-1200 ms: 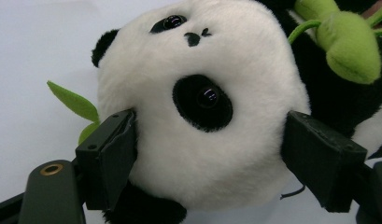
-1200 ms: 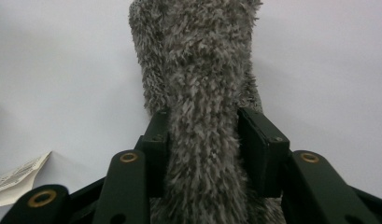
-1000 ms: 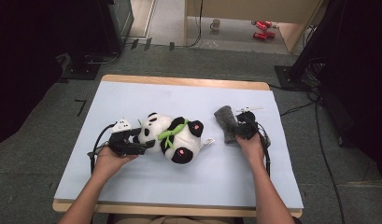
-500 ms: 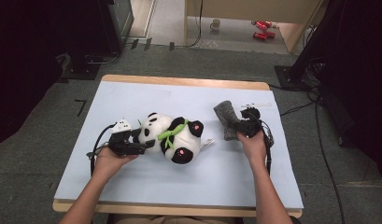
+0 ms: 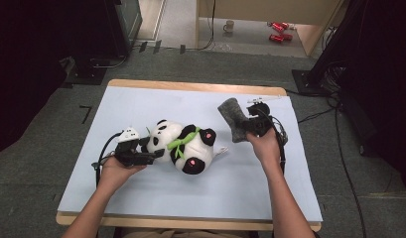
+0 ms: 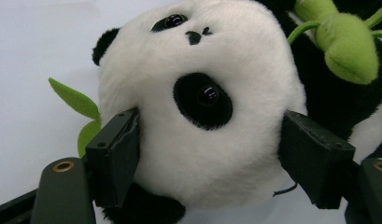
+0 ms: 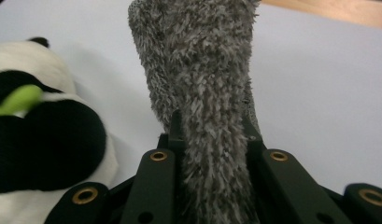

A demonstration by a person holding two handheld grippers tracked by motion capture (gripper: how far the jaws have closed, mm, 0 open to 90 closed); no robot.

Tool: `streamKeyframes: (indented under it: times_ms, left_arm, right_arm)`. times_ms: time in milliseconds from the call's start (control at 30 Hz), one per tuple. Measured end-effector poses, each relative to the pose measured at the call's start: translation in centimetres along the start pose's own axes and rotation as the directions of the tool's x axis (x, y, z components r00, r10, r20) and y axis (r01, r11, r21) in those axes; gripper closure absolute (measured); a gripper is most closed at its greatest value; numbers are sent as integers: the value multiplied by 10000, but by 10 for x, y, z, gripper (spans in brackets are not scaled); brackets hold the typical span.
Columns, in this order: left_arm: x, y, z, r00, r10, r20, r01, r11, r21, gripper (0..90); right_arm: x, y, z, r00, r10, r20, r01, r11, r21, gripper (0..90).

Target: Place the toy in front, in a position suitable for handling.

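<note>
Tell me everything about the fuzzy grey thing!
The fuzzy grey sock looks soft and shaggy, like plush fleece. It stands up off the pale blue table, one end clamped between the shut jaws of the right gripper, the free end pointing away. It sits right of the toy panda, not touching it.

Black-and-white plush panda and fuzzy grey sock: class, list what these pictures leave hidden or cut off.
- Black-and-white plush panda: left gripper view, body cut off by the right edge; the jaws cover its cheeks.
- Fuzzy grey sock: right gripper view, its lower end is hidden between the shut jaws, its top cut off by the upper edge.
- Right gripper: high view, jaw tips hidden behind the sock.
</note>
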State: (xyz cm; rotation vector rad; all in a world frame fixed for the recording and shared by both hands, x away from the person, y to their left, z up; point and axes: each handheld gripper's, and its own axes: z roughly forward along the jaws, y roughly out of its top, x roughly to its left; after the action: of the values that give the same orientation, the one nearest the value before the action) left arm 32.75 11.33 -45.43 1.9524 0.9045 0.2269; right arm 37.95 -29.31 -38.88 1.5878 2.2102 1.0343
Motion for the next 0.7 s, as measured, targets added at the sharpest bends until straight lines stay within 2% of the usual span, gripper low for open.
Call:
streamKeyframes:
  times_ms: [233, 467, 700]
  left_arm:
    - [0, 0, 0, 10000, -17, 11, 17, 10000, 18, 252]
    - [0, -1, 0, 10000, -28, -36, 27, 10000, -20, 279]
    - [-1, 0, 0, 10000, -31, -72, 31, 10000, 46, 280]
  right_arm:
    - [26, 25, -2, 9978, -563, -364, 571, 9981, 221, 749]
    - [40, 38, 0, 9957, -702, -606, 722, 9969, 301, 746]
    - [60, 52, 3, 9904, -1026, -931, 1071, 9933, 445, 747]
